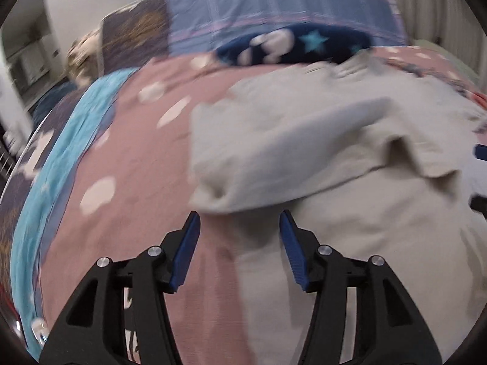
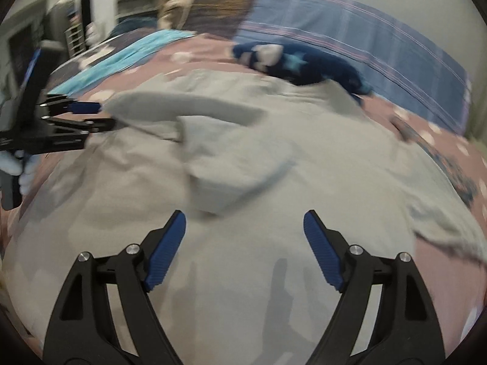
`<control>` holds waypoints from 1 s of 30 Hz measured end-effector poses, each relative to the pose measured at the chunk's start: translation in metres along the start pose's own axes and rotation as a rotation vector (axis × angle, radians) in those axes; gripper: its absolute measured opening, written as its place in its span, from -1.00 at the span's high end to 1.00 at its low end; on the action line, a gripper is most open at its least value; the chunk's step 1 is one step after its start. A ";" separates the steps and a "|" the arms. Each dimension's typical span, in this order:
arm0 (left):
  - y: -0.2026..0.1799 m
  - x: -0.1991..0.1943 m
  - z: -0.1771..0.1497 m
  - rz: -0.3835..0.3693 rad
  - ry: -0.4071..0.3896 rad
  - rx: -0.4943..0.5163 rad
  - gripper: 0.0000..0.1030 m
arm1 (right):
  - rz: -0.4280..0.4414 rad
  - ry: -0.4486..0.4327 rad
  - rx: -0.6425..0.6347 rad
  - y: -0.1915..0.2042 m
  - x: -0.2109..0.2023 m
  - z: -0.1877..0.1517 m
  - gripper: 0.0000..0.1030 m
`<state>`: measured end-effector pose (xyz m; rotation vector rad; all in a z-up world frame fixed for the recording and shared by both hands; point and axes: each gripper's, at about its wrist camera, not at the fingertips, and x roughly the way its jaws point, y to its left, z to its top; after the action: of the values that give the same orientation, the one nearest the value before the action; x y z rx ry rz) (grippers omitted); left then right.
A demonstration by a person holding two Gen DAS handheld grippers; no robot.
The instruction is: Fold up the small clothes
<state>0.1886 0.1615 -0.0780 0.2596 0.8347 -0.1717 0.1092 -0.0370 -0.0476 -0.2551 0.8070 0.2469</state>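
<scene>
While both grippers hang open and empty, the grey shirt (image 2: pixel 274 158) lies flat on the bedspread (image 1: pixel 127 140), just ahead of and under them. Left gripper (image 1: pixel 240 222) sits half-wide at the folded sleeve (image 1: pixel 274 158); right gripper (image 2: pixel 243 222), wider, is over the body, so left looks nearer.

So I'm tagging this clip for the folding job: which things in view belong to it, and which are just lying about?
Part of the job:
- grey garment
- left gripper
- right gripper

Just lying about:
- navy star-print fleece
- turquoise cloth
- pink spotted bedcover

A pink spotted bedspread (image 1: pixel 137 164) lies beneath a blue plaid pillow (image 1: pixel 274 6) and turquoise cloth (image 1: pixel 61 140)
</scene>
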 end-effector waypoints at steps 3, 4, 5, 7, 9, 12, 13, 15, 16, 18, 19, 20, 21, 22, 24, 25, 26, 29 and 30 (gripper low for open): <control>0.013 0.013 0.001 0.014 0.002 -0.038 -0.08 | -0.134 0.035 -0.121 0.021 0.031 0.013 -0.49; 0.017 0.016 0.004 0.024 0.000 -0.050 -0.16 | -0.194 0.029 -0.154 0.022 0.038 0.016 0.18; 0.018 0.017 0.006 0.042 -0.004 -0.055 -0.18 | -0.242 0.025 -0.183 0.019 0.043 0.019 0.64; 0.020 0.023 0.010 0.069 -0.010 -0.061 -0.19 | -0.291 -0.032 -0.136 -0.006 0.034 0.028 0.82; 0.016 0.024 0.009 0.075 -0.013 -0.063 -0.20 | -0.325 -0.106 -0.018 -0.041 0.009 0.034 0.82; 0.012 0.024 0.007 0.091 -0.022 -0.052 -0.21 | -0.405 -0.148 0.066 -0.083 -0.019 0.028 0.76; 0.011 0.025 0.008 0.092 -0.022 -0.051 -0.21 | -0.436 -0.139 0.059 -0.092 -0.021 0.023 0.58; 0.011 0.025 0.007 0.088 -0.022 -0.055 -0.21 | -0.449 -0.077 0.075 -0.111 -0.017 0.006 0.27; 0.011 0.025 0.007 0.086 -0.023 -0.057 -0.21 | -0.420 -0.043 0.116 -0.120 -0.015 -0.004 0.23; 0.011 0.025 0.006 0.084 -0.025 -0.061 -0.22 | -0.314 0.034 0.249 -0.141 -0.011 -0.025 0.21; 0.011 0.026 0.006 0.085 -0.025 -0.062 -0.23 | -0.282 0.056 0.310 -0.150 -0.010 -0.033 0.21; 0.010 0.026 0.006 0.087 -0.025 -0.061 -0.23 | -0.254 0.072 0.378 -0.161 -0.009 -0.042 0.21; 0.010 0.026 0.006 0.089 -0.024 -0.059 -0.23 | -0.232 0.076 0.417 -0.167 -0.010 -0.047 0.20; 0.009 0.026 0.006 0.091 -0.023 -0.057 -0.23 | -0.209 0.075 0.456 -0.172 -0.011 -0.052 0.20; 0.009 0.027 0.006 0.094 -0.022 -0.053 -0.23 | -0.136 0.074 0.554 -0.183 -0.015 -0.062 0.19; 0.009 0.027 0.006 0.095 -0.022 -0.052 -0.24 | -0.084 0.069 0.601 -0.188 -0.017 -0.066 0.19; 0.009 0.028 0.006 0.096 -0.022 -0.053 -0.25 | -0.034 0.064 0.642 -0.191 -0.019 -0.069 0.19; 0.011 0.029 0.006 0.096 -0.018 -0.067 -0.34 | 0.159 0.037 0.758 -0.197 -0.020 -0.070 0.15; 0.012 0.029 0.006 0.091 -0.017 -0.072 -0.34 | 0.288 0.027 0.809 -0.198 -0.017 -0.072 0.15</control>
<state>0.2150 0.1699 -0.0943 0.2274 0.8090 -0.0584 0.1111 -0.2480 -0.0575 0.6225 0.9083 0.1686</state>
